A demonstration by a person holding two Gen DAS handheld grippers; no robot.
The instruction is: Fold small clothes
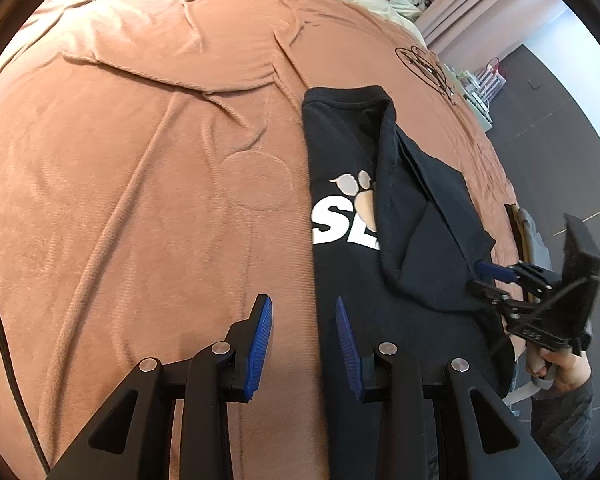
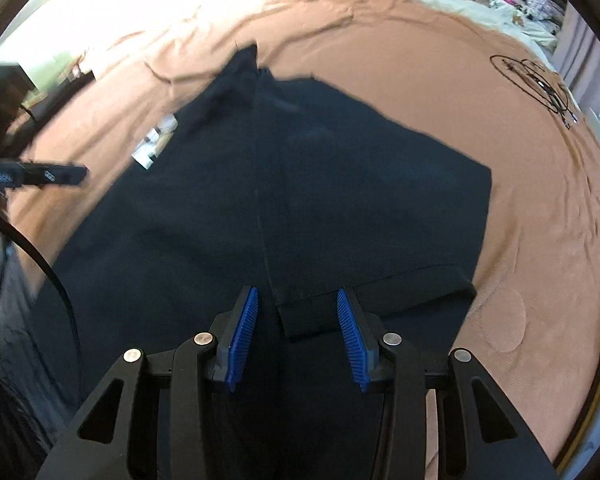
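A black T-shirt [image 1: 352, 264] with a white and tan paw print is spread on a brown blanket [image 1: 140, 160], one sleeve side already folded over the chest. Its hem edge is seen between the blue pads of the left gripper [image 1: 304, 344], which are held apart above the fabric without pressing it. The right gripper [image 2: 298, 336] is seen over the folded sleeve's cuff, its pads apart and clear of the cloth, and it is held by a hand [image 1: 556, 368] at the bed's edge.
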